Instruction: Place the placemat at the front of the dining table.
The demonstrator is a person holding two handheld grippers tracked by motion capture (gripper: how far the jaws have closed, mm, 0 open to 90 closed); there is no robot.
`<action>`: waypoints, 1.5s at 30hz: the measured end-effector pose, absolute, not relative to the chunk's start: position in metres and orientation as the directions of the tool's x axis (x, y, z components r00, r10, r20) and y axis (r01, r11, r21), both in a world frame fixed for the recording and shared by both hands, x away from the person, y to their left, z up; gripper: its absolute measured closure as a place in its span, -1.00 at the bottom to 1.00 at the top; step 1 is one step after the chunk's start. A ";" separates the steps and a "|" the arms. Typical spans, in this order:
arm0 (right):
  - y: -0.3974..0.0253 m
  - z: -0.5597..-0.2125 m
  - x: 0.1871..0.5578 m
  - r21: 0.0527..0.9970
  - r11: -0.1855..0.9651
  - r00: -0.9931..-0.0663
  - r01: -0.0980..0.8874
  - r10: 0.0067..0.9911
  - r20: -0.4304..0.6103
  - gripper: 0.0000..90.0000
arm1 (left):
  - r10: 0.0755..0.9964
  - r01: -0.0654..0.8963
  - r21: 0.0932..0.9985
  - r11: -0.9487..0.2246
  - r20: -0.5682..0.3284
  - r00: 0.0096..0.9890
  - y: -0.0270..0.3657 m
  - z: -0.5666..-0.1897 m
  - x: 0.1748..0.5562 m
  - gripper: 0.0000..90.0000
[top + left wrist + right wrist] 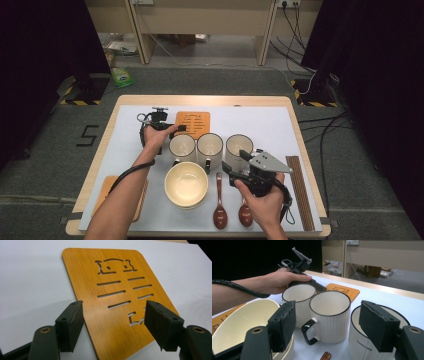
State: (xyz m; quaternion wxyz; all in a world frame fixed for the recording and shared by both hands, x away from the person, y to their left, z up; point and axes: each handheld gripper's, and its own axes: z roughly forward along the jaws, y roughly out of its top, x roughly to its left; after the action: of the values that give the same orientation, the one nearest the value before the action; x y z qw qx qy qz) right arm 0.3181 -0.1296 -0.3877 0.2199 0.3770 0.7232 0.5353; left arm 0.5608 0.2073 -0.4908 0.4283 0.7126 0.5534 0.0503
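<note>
Both grippers stand with jaws parted and nothing held: the left gripper (pixel 176 128) over the bamboo coaster (pixel 117 300), the right gripper (pixel 234 161) before the mugs.

Left gripper's jaws straddle the near end of the bamboo coaster, one off its left edge, one above its right side; contact cannot be confirmed. That coaster lies flat on the white table cover (pixel 260 120), at the far middle, just behind the row of three mugs. Right gripper's jaws frame the middle mug (pixel 329 315), apart from it; the left mug (pixel 298 302) and the right mug (pixel 372 340) flank it. A cream bowl (pixel 186 184) sits just in front of the mugs, two brown spoons (pixel 220 200) to its right, chopsticks (pixel 299 190) near the right edge, a second coaster (pixel 107 190) at the near left.
</note>
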 end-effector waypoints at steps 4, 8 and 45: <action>-0.129 -0.388 0.318 0.940 0.144 -0.620 0.309 0.780 0.084 -0.33 | 0.828 0.748 0.663 -0.032 -0.402 0.391 0.207 -0.490 0.563 -0.31; -0.130 -0.388 0.318 0.940 0.142 -0.619 0.309 0.781 0.086 -0.33 | 0.828 0.748 0.663 -0.038 -0.398 0.395 0.206 -0.490 0.564 -0.30; -0.126 -0.396 0.321 0.924 0.168 -0.611 0.345 0.787 0.085 -0.32 | 0.850 0.650 0.760 0.031 -0.362 0.383 0.237 -0.459 0.545 -0.50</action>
State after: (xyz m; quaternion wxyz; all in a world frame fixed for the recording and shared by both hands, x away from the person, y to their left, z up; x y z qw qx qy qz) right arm 0.3210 -0.1263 -0.3962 0.2140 0.3857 0.7336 0.5170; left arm 0.5446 0.2367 -0.4586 0.4674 0.6876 0.5452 0.1072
